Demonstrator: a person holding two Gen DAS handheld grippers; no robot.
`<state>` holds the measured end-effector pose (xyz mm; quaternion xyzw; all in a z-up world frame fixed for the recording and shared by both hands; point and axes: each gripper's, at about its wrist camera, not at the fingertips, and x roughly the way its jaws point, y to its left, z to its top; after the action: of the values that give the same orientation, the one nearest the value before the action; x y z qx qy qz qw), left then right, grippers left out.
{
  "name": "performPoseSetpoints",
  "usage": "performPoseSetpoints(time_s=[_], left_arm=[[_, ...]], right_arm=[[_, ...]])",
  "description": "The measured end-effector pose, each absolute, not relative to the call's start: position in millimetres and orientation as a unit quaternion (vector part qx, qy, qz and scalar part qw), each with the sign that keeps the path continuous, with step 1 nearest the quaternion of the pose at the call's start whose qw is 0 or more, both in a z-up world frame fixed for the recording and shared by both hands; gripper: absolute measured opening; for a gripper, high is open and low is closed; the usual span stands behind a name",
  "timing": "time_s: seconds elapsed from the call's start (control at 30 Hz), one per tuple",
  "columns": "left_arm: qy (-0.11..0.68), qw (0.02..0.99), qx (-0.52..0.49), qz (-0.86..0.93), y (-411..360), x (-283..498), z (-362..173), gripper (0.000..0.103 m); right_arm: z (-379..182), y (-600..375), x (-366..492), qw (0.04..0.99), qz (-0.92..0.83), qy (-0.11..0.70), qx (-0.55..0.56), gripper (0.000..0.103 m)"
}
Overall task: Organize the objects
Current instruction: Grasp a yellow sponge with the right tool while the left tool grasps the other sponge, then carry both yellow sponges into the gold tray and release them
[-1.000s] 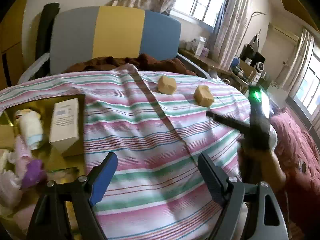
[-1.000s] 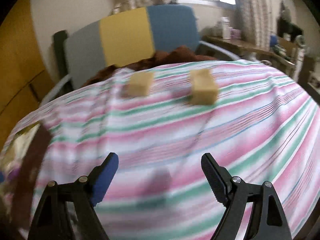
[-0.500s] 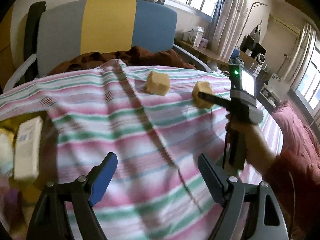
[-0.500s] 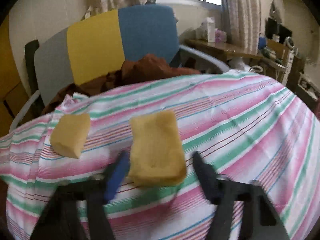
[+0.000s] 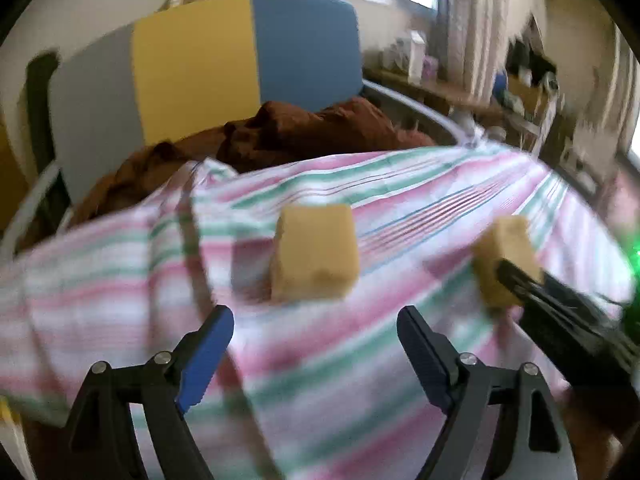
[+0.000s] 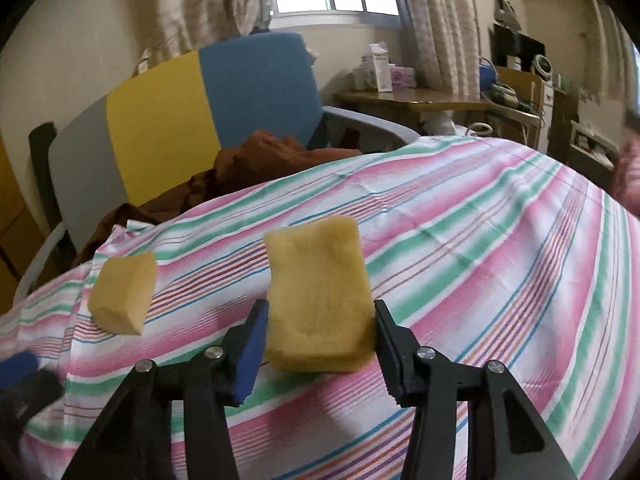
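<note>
Two yellow sponge blocks lie on the striped cloth (image 6: pixel 480 240). In the right wrist view my right gripper (image 6: pixel 318 336) has the right sponge (image 6: pixel 318 296) between its jaws, which are closing with both pads against its sides. The other sponge (image 6: pixel 122 296) rests to its left. In the left wrist view that left sponge (image 5: pixel 314 256) lies just ahead of my open left gripper (image 5: pixel 316 340), with nothing between its fingers. The held sponge (image 5: pixel 504 264) and the right gripper's black finger (image 5: pixel 532 280) show at the right.
A chair back (image 6: pixel 160 120) in grey, yellow and blue stands behind the bed, with a brown cloth (image 6: pixel 272 156) bunched below it. A wooden desk (image 6: pixel 420 100) with boxes lies far right. The blue tip of the left gripper (image 6: pixel 16 364) shows at the lower left.
My left gripper swung away from the tray of toys and the white box toward the left sponge. My right gripper moved onto the right sponge and its jaws narrowed around it.
</note>
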<state>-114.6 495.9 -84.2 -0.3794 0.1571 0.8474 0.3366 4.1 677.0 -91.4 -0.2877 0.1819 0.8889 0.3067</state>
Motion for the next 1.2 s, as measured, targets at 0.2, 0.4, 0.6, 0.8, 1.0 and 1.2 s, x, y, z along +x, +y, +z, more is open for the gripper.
performPoseSetpoints(time_s=[0.2, 0.4, 0.6, 0.8, 1.0, 1.2], left_arm=[[0.155, 0.312, -0.382, 0.856, 526.0, -142.7, -98.4, 0.086], [0.112, 0.298, -0.392, 0.863, 518.7, -156.3, -111.6, 0.065], [0.089, 0.329, -0.377, 0.861, 511.3, -151.2, -109.5, 0.054], [0.086, 0.343, -0.325, 0.877, 491.5, -122.7, -96.4, 0.054], [0.107, 0.352, -0.283, 0.886, 473.6, -85.5, -86.5, 0.054], [0.1, 0.372, -0.272, 0.882, 450.1, -58.1, -70.3, 0.054]], right_arm=[[-94.5, 679.4, 6.2, 0.306, 0.888, 0.19, -0.285, 0.051], [-94.9, 677.3, 5.5, 0.309, 0.888, 0.184, -0.285, 0.051], [-94.7, 676.5, 5.1, 0.314, 0.888, 0.177, -0.286, 0.051], [-92.6, 671.9, 4.6, 0.322, 0.888, 0.164, -0.284, 0.051], [-85.0, 663.8, 8.3, 0.327, 0.895, 0.143, -0.266, 0.051], [-72.4, 657.7, 19.9, 0.317, 0.907, 0.139, -0.239, 0.051]])
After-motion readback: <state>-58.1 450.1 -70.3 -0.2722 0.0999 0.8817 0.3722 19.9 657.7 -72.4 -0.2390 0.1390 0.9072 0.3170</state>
